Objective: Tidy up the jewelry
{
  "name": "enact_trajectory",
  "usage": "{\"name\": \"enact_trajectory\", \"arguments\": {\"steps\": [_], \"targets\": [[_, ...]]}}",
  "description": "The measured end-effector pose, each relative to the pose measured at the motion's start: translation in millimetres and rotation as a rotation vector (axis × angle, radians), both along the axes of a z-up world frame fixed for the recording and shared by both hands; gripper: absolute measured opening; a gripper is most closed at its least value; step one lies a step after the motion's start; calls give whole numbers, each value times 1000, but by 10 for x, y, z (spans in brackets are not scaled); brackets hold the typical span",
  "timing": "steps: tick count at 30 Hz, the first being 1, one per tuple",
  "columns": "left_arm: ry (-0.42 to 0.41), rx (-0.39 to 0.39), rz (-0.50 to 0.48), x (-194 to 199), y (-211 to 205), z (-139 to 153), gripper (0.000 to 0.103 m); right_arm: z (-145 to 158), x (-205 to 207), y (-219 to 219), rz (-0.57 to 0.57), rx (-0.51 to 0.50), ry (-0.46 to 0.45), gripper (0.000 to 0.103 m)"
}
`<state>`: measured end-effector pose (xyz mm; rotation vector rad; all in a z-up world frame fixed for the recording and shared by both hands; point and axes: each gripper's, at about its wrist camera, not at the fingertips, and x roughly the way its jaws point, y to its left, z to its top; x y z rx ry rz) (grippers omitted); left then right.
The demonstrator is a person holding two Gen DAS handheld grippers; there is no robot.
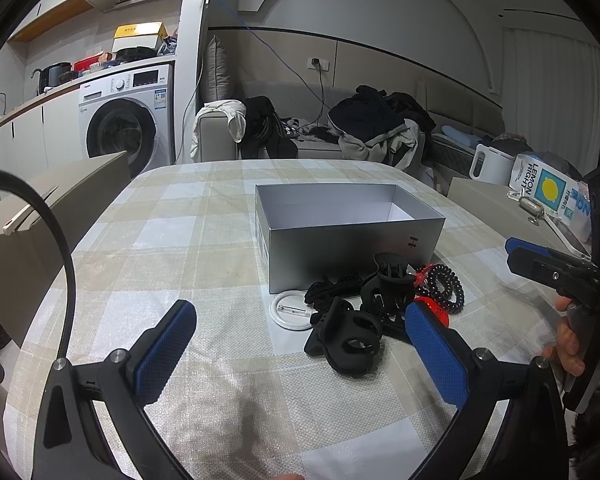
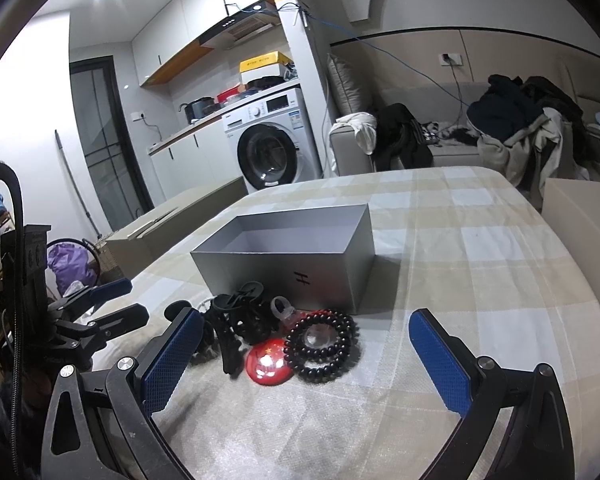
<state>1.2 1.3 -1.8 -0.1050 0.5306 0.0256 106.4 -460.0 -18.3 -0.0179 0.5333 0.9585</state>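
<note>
Beside the left claw (jaws wide), black hair clip untouched.

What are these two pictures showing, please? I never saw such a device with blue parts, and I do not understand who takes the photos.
A person holds one grasping tool in each hand; no robot is present. Each tool carries a camera looking along its two blue fingers. One picture comes from the left tool, the other from the right tool. Both are open and hold nothing. On the checked tablecloth stands an open grey box. In front of it lie black hair claws, a dark bead bracelet, a red badge and a white round badge.
</note>
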Motion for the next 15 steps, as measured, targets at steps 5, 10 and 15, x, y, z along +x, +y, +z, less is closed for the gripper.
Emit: {"name": "enact_trajectory", "arguments": {"steps": [5, 10, 15], "targets": [[-14, -3, 14, -24, 7, 17, 102, 6, 40, -10, 3, -1, 28, 103], [-20, -19, 14, -21, 27, 36, 102, 49, 26, -29, -30, 8, 17, 103], [-26, -21, 24, -26, 44, 78, 102, 48, 38, 23, -26, -38, 36, 103]]}}
